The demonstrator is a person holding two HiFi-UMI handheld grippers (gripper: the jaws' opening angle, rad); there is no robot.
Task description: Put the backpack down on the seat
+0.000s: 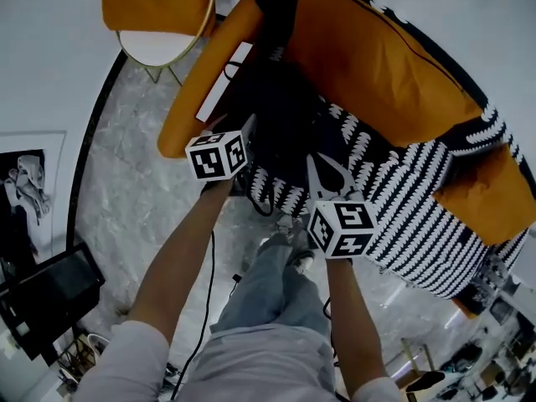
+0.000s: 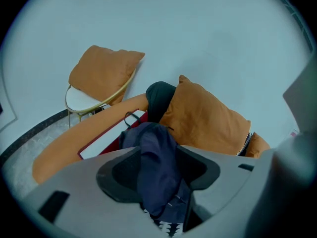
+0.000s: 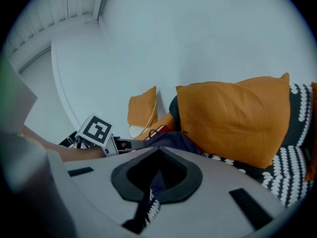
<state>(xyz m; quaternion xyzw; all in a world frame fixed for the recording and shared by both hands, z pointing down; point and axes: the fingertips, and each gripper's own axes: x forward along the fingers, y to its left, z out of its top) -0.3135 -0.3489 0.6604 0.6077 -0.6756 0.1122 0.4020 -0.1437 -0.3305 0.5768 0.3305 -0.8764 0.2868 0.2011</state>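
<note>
The dark navy backpack (image 1: 285, 115) sits at the end of an orange sofa (image 1: 188, 99), bunched on the seat between the curved armrest and a large orange back cushion (image 1: 377, 65). Its lower edge lies over the black-and-white patterned throw (image 1: 419, 216) that covers the seat. Whether its full weight rests there cannot be told. The left gripper (image 1: 251, 132) reaches in from the armrest side. Its jaws stand wide apart, and a loose fold of the backpack's fabric hangs between them without being pinched. The right gripper (image 1: 329, 174) comes in over the patterned throw, just beside the backpack's front. Its jaws are drawn close together and clamp a thin strip of the backpack's dark fabric. A flat white item with a red edge (image 1: 222, 82) lies along the armrest, touching the backpack's far side. Beyond the sofa, well apart from it, a round chair with a gold rim (image 1: 159, 48) carries a second orange cushion (image 1: 155, 7). Below the grippers, the person's jeans-clad legs (image 1: 268, 283) stand on the grey marble floor (image 1: 126, 191).
</note>
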